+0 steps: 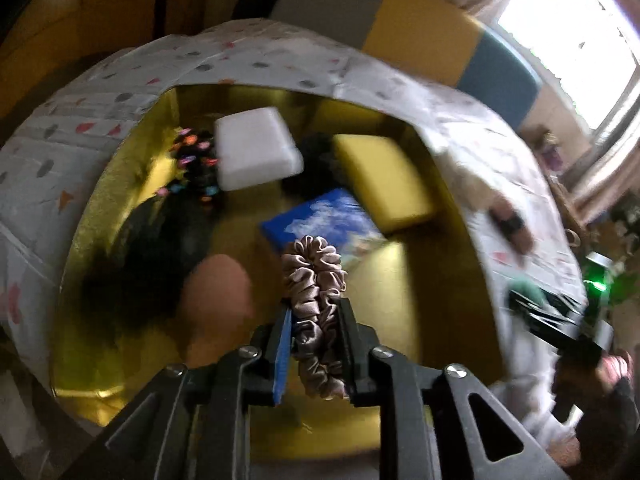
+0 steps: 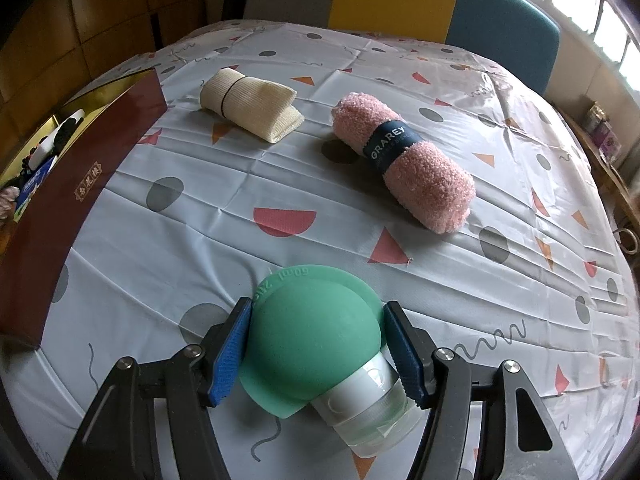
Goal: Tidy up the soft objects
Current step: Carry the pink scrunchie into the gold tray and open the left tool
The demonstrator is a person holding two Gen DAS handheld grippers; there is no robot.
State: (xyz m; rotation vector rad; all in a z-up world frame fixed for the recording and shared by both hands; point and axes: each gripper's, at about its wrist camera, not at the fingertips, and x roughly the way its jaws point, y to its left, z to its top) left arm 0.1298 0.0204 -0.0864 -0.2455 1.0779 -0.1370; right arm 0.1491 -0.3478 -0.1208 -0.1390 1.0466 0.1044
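Observation:
A taupe satin scrunchie (image 1: 314,292) hangs between the fingers of my left gripper (image 1: 316,308), which is shut on it above the open gold-lined box (image 1: 436,320). Inside the box lie a white sponge (image 1: 256,148), a yellow sponge (image 1: 384,180), a blue packet (image 1: 320,216), a black item with coloured dots (image 1: 192,160) and a dark fluffy thing (image 1: 132,260). My right gripper (image 2: 318,306) is shut on a clear bottle with a green silicone dome (image 2: 312,340), low over the tablecloth. The box's maroon side (image 2: 80,200) stands to its left.
A rolled cream cloth (image 2: 248,104) and a rolled pink towel with a dark band (image 2: 404,160) lie on the patterned tablecloth (image 2: 240,184). A yellow and teal chair back (image 2: 440,4) stands behind the table. A blurred pinkish-brown rounded object (image 1: 216,300) sits in the box.

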